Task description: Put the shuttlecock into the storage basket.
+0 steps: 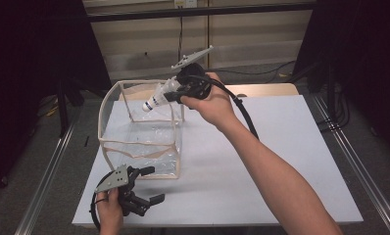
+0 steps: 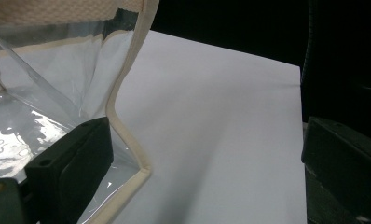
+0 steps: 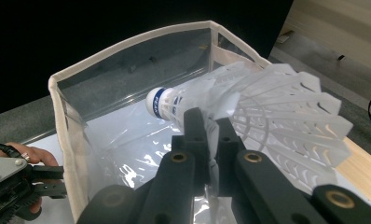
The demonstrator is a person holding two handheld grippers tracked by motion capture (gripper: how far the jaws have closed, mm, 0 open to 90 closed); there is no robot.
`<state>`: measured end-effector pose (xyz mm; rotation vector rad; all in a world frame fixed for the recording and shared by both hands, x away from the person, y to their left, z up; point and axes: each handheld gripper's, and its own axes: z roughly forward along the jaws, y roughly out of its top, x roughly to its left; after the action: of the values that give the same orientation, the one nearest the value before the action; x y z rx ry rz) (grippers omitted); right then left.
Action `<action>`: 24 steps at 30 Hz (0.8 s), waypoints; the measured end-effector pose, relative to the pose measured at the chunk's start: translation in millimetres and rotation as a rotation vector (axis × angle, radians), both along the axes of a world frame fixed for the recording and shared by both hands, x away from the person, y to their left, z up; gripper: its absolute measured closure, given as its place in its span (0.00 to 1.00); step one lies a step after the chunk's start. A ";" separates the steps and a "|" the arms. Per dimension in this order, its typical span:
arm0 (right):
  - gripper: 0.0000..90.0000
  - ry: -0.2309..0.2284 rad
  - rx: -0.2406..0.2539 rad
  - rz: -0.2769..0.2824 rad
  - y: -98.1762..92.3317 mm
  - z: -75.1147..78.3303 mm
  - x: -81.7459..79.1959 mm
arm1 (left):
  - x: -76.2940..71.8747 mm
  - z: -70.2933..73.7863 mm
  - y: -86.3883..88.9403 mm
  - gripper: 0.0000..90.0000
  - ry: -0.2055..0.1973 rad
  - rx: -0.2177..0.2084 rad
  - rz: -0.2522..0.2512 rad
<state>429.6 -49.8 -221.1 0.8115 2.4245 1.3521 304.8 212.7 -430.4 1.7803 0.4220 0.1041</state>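
A white plastic shuttlecock [image 3: 267, 107] with a blue band at its cork is pinched by its skirt in my right gripper [image 3: 207, 128], which is shut on it. In the high view the shuttlecock [image 1: 158, 98] hangs tilted, cork down and to the left, over the far rim of a clear box with beige trim [image 1: 109, 105], held there by my right gripper [image 1: 176, 94]. My left gripper [image 1: 154, 184] stands open at the box's near corner. In the left gripper view the beige corner trim [image 2: 123, 121] runs between the wide-apart jaws of my left gripper [image 2: 207, 163], and one jaw lies beside the clear wall.
The box stands on a white sheet [image 1: 261, 161] that covers a wooden table [image 1: 271, 89]. Metal rails [image 1: 46, 171] run along both sides. The right gripper's black cable [image 1: 244, 115] trails over the sheet. Dark curtains hang at the left and right.
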 end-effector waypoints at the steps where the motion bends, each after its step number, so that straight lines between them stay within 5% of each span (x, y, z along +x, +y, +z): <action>1: 0.98 -0.001 0.000 0.001 1.1 -0.6 0.5 | 0.0 0.0 0.0 0.02 0.000 0.000 0.000; 24: 0.98 0.003 -0.027 0.013 19.5 -7.2 10.9 | 1.5 -1.9 0.1 0.02 0.009 0.001 -0.001</action>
<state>440.5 -30.3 -228.2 0.7924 2.4491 1.3207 306.3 212.8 -432.4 1.7827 0.4276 0.0951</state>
